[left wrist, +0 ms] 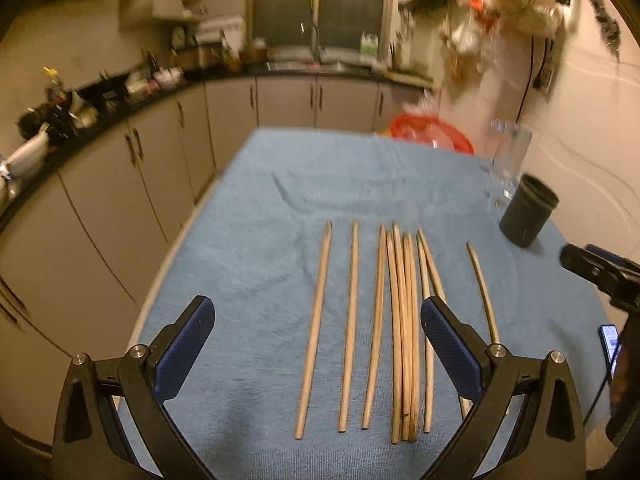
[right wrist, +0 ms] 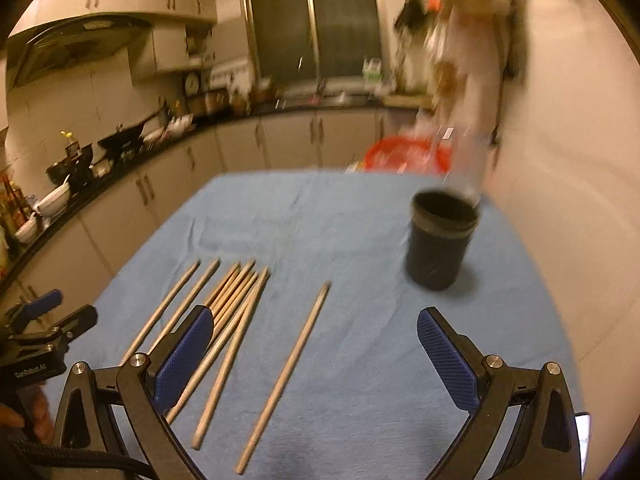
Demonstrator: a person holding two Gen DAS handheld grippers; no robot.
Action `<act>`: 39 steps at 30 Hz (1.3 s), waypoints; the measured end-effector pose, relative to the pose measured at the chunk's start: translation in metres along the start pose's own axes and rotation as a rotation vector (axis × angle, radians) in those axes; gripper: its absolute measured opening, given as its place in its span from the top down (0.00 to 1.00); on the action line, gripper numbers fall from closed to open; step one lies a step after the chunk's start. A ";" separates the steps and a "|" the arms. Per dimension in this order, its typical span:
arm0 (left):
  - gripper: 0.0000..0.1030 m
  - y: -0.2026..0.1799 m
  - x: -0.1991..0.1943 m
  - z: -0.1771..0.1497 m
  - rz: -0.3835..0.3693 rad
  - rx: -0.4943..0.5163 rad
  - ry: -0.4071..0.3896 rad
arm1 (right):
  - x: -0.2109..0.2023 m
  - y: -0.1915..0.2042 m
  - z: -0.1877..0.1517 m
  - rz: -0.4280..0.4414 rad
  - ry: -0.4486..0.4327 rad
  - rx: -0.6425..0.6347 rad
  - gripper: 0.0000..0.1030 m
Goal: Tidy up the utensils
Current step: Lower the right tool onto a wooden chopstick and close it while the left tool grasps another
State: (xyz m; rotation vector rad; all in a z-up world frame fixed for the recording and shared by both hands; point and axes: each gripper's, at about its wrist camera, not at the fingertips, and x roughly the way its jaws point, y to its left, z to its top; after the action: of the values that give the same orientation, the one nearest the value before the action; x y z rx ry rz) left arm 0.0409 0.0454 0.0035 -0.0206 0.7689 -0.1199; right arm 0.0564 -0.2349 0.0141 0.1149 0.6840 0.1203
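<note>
Several wooden chopsticks (left wrist: pixel 402 332) lie lengthwise on a blue towel (left wrist: pixel 280 184); some are spread apart, a tight bundle lies in the middle, and one lone chopstick (left wrist: pixel 482 290) lies to the right. A dark cylindrical holder (left wrist: pixel 527 211) stands upright at the right. My left gripper (left wrist: pixel 318 330) is open and empty above the chopsticks. In the right wrist view the chopsticks (right wrist: pixel 228 320) lie at the left, the lone chopstick (right wrist: pixel 286 372) lies between the fingers, and the holder (right wrist: pixel 440 240) stands ahead. My right gripper (right wrist: pixel 314 340) is open and empty.
A clear glass (left wrist: pixel 510 156) stands behind the holder. A red basin (left wrist: pixel 432 130) sits beyond the table's far edge, also in the right wrist view (right wrist: pixel 404 154). Kitchen cabinets and a cluttered counter (left wrist: pixel 100 96) run along the left. A phone (left wrist: pixel 610 340) lies at the right edge.
</note>
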 end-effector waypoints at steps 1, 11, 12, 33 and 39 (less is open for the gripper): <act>0.00 0.001 0.008 0.003 -0.012 -0.005 0.036 | 0.009 -0.003 0.003 0.017 0.037 0.021 0.09; 0.38 0.011 0.109 0.060 -0.044 -0.017 0.256 | 0.116 -0.018 0.017 0.121 0.354 0.184 0.59; 0.38 0.010 0.119 0.064 -0.044 -0.015 0.270 | 0.124 -0.018 0.018 0.109 0.363 0.183 0.59; 0.93 0.018 0.186 0.091 -0.100 -0.001 0.408 | 0.179 -0.033 0.039 0.129 0.503 0.253 0.74; 0.93 0.020 0.184 0.091 -0.156 -0.062 0.418 | 0.194 -0.022 0.044 0.034 0.522 0.175 0.81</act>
State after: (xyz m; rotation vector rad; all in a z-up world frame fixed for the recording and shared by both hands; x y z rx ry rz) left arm 0.2374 0.0417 -0.0598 -0.1172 1.1887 -0.2542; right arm 0.2347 -0.2311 -0.0758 0.2685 1.2147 0.1237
